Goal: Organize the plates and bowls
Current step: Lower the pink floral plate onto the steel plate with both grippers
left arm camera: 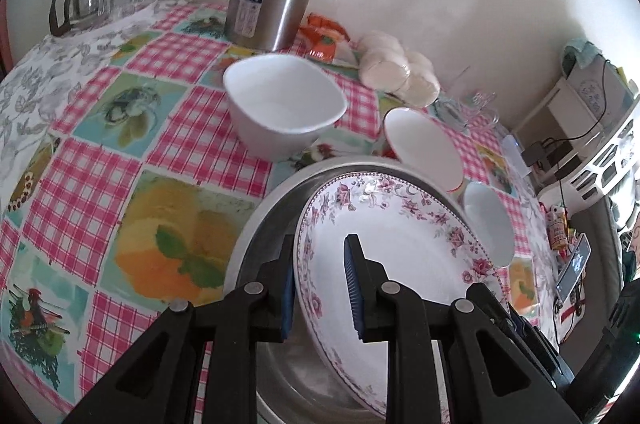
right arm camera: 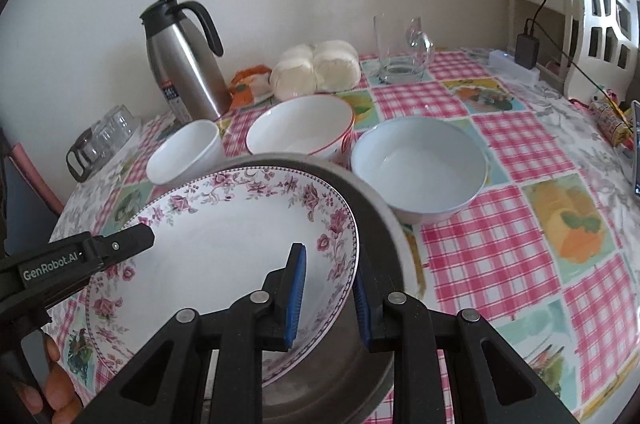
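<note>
Two grippers clamp the floral plate [right arm camera: 224,244], which sits tilted in the steel basin [right arm camera: 380,224]: left gripper [left arm camera: 320,288] on its left rim, right gripper [right arm camera: 328,296] on its right rim. Beyond the basin stand three empty bowls: white bowl [right arm camera: 184,152], red-rimmed bowl [right arm camera: 300,128], pale-blue bowl [right arm camera: 420,168].
</note>
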`<state>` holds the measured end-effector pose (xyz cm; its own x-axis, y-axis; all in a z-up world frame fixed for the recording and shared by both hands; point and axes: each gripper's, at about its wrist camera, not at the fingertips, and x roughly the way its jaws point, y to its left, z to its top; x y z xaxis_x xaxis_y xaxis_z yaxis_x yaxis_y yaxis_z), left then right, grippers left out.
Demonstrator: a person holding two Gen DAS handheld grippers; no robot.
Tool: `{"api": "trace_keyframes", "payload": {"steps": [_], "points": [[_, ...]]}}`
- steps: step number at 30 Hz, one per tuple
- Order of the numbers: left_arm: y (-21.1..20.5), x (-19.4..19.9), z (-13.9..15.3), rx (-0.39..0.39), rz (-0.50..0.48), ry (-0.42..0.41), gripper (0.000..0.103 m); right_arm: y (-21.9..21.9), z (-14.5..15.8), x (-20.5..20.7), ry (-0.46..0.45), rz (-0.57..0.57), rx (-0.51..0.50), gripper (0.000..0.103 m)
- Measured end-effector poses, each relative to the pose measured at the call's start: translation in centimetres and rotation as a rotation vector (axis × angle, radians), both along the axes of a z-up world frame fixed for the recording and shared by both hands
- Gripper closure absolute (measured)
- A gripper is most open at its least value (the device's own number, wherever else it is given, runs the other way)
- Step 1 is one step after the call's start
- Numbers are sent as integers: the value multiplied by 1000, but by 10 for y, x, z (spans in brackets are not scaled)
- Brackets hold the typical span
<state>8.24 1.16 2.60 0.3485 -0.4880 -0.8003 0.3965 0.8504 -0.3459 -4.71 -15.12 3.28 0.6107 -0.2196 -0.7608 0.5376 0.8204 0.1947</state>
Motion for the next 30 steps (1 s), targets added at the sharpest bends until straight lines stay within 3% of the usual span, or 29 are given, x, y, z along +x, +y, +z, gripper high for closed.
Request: {"api": "trace_keyframes", "payload": {"steps": [12,30], "points": [[-5,3,-29,52,9,146,80,-2,-23,4,89,1,23,79],[5,-5,-29,103,70,212,80,4,-23,7,147,63,-33,79]]}}
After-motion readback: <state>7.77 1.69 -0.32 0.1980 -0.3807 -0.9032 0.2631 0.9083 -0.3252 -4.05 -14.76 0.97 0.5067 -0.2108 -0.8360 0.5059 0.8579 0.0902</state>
